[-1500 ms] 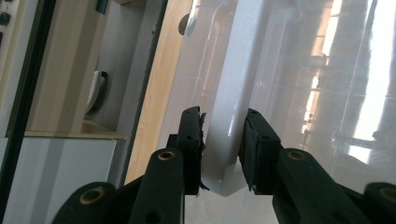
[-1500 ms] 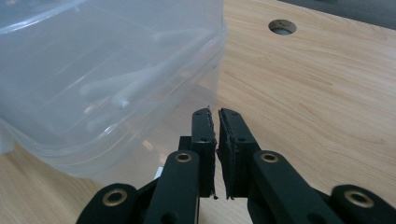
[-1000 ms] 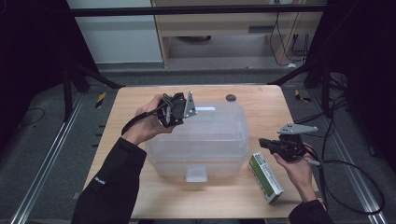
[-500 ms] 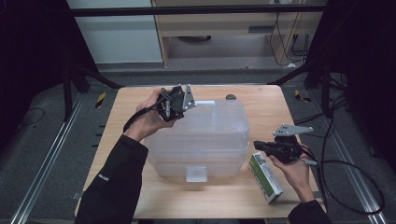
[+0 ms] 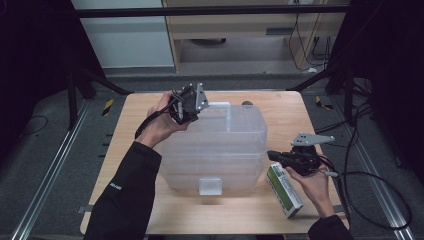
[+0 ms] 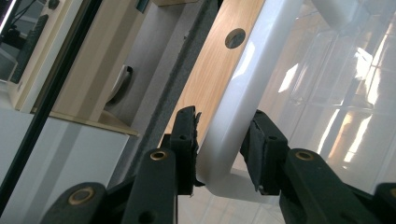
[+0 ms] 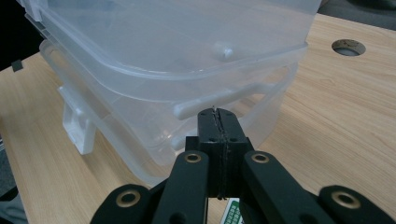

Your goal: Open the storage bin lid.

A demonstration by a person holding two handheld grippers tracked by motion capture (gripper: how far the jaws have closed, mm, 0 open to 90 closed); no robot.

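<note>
High view: wooden table (image 5: 125, 150) on grey carpeted floor (image 5: 45, 165), dark surroundings.

I'm looking down on a light wooden table (image 5: 125, 150) with a round cable hole (image 5: 246, 104) near its 12 o'clock edge. A stack of clear plastic bins (image 5: 220, 150) sits at the middle of the top, with its white latch (image 5: 210, 186) facing 6 o'clock. A green and white box (image 5: 284, 189) lies flat on the wood at about 4 o'clock, just beside the stack.
</note>
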